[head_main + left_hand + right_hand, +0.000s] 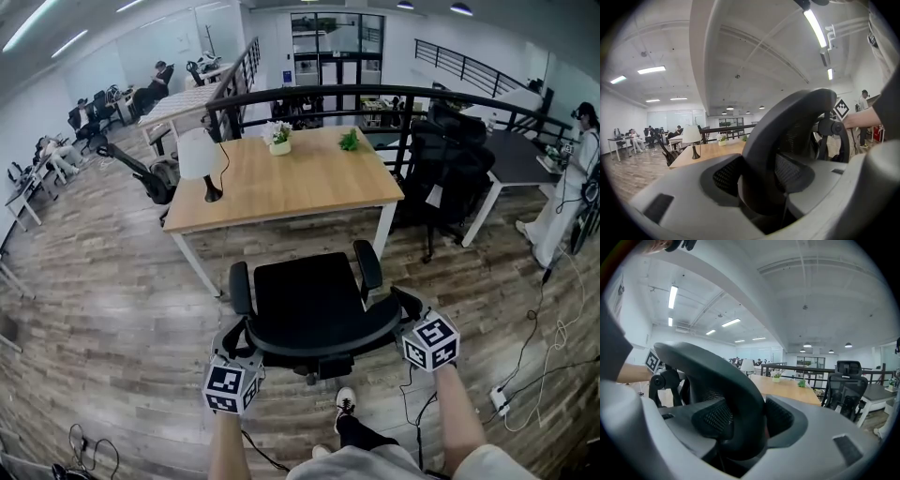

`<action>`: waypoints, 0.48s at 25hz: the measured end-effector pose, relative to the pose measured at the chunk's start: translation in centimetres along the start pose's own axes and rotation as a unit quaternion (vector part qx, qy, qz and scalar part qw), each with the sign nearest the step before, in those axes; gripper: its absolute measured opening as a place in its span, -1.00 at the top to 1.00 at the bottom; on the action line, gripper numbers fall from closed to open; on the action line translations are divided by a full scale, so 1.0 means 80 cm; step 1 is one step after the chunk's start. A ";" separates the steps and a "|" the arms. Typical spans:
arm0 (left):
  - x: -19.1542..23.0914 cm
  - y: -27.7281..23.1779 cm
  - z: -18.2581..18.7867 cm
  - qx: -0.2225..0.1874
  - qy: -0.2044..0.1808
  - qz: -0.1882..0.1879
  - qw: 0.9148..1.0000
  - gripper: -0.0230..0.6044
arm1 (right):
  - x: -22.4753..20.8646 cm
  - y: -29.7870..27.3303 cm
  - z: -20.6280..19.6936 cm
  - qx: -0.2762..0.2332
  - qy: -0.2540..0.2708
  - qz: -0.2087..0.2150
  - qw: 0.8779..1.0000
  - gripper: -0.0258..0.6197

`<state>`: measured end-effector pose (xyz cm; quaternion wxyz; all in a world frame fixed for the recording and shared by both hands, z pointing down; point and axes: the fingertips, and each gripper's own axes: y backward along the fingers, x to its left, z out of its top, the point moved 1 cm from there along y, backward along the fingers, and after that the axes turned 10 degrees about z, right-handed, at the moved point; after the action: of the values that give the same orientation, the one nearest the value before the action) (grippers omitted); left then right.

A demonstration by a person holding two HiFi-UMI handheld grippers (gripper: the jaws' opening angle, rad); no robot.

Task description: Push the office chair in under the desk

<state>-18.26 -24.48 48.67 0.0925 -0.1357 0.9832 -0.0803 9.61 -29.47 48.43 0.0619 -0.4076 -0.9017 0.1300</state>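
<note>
step: pushing office chair point(309, 300) fwd toward the surface point(309, 187); i'd judge approx halfway, seat front near the edge but not under yet.
left gripper point(240, 352): fingers point(725, 174) clamped on the backrest rim point(319, 349), left end.
right gripper point(403, 317): fingers clamped on same rim, right end.
how to: push evenly w/ both hands so it doesn't veer; aim seat btwn the white legs point(382, 234); can't tell if armrests point(367, 267) clear the top, so go slow and stop if they meet the edge.
chair look: black padded seat, curved black frame w/ mesh back, 2 padded armrests; base mostly hidden.
chair place: on the wood floor, facing the surface, roughly centred.
risk: a bump could shake the lamp point(199, 155) and plant pot point(279, 139).
</note>
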 end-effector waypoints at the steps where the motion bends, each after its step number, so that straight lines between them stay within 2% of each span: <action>1: 0.002 -0.006 0.002 -0.002 0.001 0.001 1.000 0.08 | -0.006 -0.006 0.002 0.000 0.001 0.001 1.000 0.16; 7: 0.013 -0.037 0.007 -0.004 -0.008 -0.007 1.000 0.08 | -0.038 -0.038 0.013 -0.006 0.009 0.014 1.000 0.16; 12: 0.033 -0.066 0.011 -0.011 0.006 0.024 1.000 0.08 | -0.061 -0.070 0.023 -0.003 0.020 0.020 1.000 0.17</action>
<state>-19.27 -30.36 48.33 0.0869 -0.1127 0.9875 -0.0677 8.36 -37.02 48.26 0.0759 -0.4286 -0.8923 0.1199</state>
